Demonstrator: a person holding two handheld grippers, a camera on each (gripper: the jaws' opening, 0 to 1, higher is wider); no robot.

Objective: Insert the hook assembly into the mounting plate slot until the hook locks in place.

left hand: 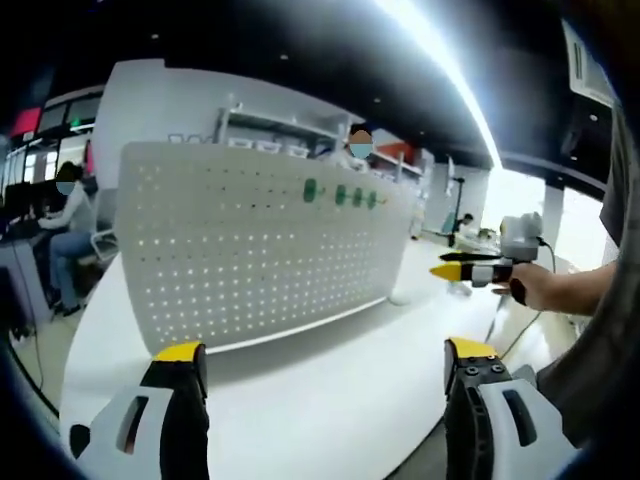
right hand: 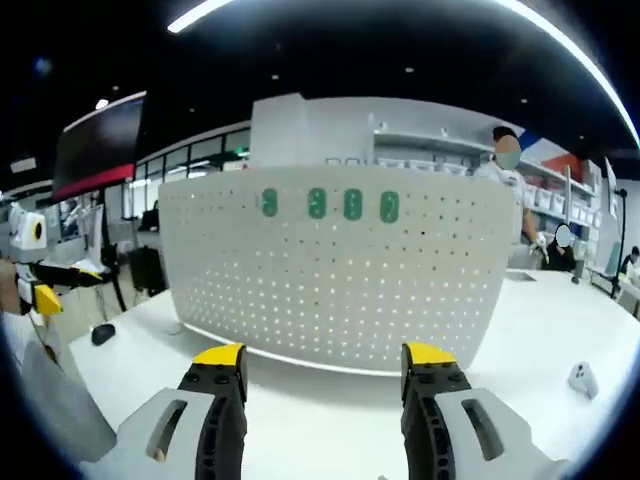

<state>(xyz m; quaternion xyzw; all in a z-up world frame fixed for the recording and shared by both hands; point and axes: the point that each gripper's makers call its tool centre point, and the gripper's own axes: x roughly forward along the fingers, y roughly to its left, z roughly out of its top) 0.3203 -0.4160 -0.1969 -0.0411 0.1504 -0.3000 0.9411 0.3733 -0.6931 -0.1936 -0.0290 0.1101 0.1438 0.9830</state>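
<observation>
Left gripper spread and empty, right gripper too; I see the pegboard upright ahead, four green hooks on top, bare table between.

From the left gripper view we look low across the white bench at the perforated mounting plate, angled from its left. From the right gripper view we face the mounting plate squarely, nearer. Both views share the plate and its four green hooks.
</observation>
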